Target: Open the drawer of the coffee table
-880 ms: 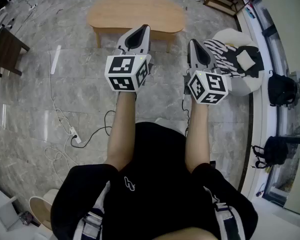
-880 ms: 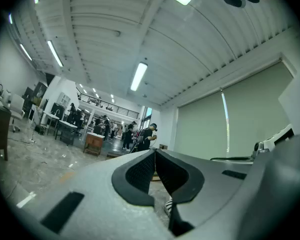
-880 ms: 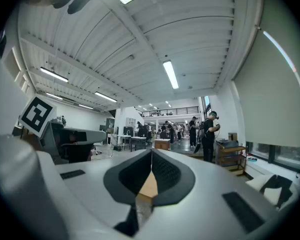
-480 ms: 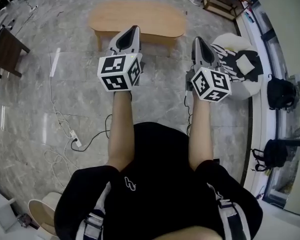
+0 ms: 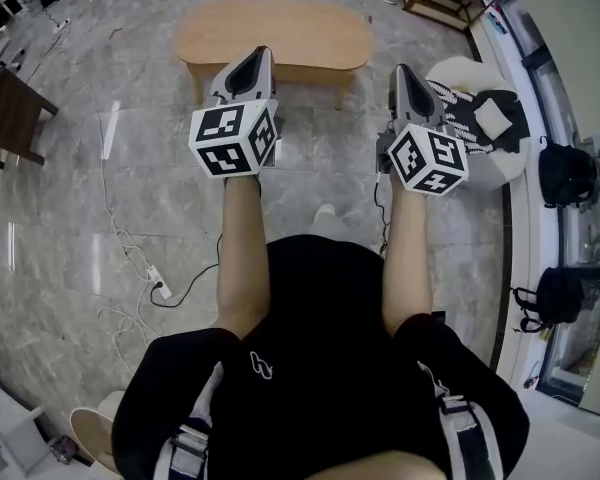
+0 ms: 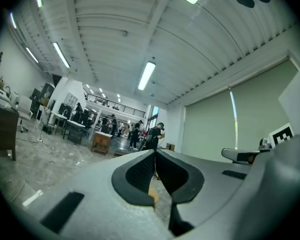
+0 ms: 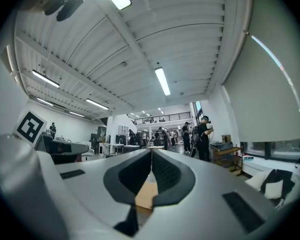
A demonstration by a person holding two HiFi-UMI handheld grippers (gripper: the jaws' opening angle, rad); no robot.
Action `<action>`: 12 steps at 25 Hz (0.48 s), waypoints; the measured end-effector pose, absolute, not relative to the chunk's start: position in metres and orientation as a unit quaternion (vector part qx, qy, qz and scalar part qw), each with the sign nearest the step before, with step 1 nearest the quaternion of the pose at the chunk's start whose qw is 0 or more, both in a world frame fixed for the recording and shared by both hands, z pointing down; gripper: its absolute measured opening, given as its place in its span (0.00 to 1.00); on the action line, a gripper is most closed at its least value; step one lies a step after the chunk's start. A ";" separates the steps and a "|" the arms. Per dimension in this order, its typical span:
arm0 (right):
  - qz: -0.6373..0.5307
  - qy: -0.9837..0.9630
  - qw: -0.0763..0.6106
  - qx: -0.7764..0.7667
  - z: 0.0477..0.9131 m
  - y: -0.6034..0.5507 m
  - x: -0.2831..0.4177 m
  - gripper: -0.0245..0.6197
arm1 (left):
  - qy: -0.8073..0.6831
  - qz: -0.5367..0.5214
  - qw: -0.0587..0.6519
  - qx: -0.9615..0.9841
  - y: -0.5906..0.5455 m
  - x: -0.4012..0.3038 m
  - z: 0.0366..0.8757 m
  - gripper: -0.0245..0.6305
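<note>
Two grippers were held level, side by side above the marble floor. The left gripper and the right gripper each had its jaws clenched on nothing. Off to the right, two black bags lay by the wall. Just beyond the jaw tips stood one oval wooden coffee table, untouched. Its drawer could not be made out from above. One white pouffe sat at its right end.

I see a pale tan oval wooden coffee table on a grey veined marble floor. My light grey left gripper and right gripper each carry a black-and-white square-marker cube. A black-and-white striped cloth drapes the white beanbag.
</note>
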State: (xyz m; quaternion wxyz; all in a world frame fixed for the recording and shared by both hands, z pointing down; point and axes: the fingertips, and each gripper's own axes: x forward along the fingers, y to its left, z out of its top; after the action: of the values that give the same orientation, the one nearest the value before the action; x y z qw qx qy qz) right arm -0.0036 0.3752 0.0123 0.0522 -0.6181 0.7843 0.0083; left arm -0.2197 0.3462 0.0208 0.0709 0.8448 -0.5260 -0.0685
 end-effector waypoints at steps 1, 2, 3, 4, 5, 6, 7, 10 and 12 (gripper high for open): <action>0.008 0.784 0.055 -0.619 0.013 0.374 -0.002 0.06 | -0.524 -0.064 0.069 0.847 0.345 -0.217 0.022 0.05; 0.008 0.783 0.057 -0.619 0.014 0.373 -0.001 0.06 | -0.523 -0.058 0.067 0.848 0.343 -0.214 0.024 0.05; 0.008 0.783 0.058 -0.619 0.015 0.371 0.001 0.06 | -0.523 -0.052 0.065 0.848 0.341 -0.211 0.026 0.05; 0.009 0.783 0.060 -0.619 0.015 0.369 0.003 0.06 | -0.525 -0.044 0.065 0.848 0.337 -0.209 0.028 0.05; 0.011 0.782 0.062 -0.620 0.014 0.366 0.006 0.06 | -0.527 -0.036 0.064 0.847 0.333 -0.207 0.030 0.05; 0.013 0.780 0.065 -0.623 0.013 0.365 0.010 0.06 | -0.528 -0.030 0.063 0.846 0.329 -0.206 0.032 0.05; 0.016 0.776 0.069 -0.627 0.013 0.364 0.015 0.06 | -0.527 -0.027 0.062 0.847 0.325 -0.205 0.033 0.05; 0.017 0.763 0.085 -0.640 0.014 0.360 0.034 0.06 | -0.519 -0.028 0.058 0.852 0.316 -0.201 0.037 0.05; 0.016 0.756 0.092 -0.647 0.018 0.355 0.045 0.06 | -0.513 -0.027 0.054 0.856 0.309 -0.195 0.041 0.05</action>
State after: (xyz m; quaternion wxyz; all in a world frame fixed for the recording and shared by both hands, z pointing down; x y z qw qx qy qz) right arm 0.0447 0.3552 0.0178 0.0923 -0.6473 0.7565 0.0156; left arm -0.1954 0.3090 0.0408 0.0537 0.8564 -0.5129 -0.0274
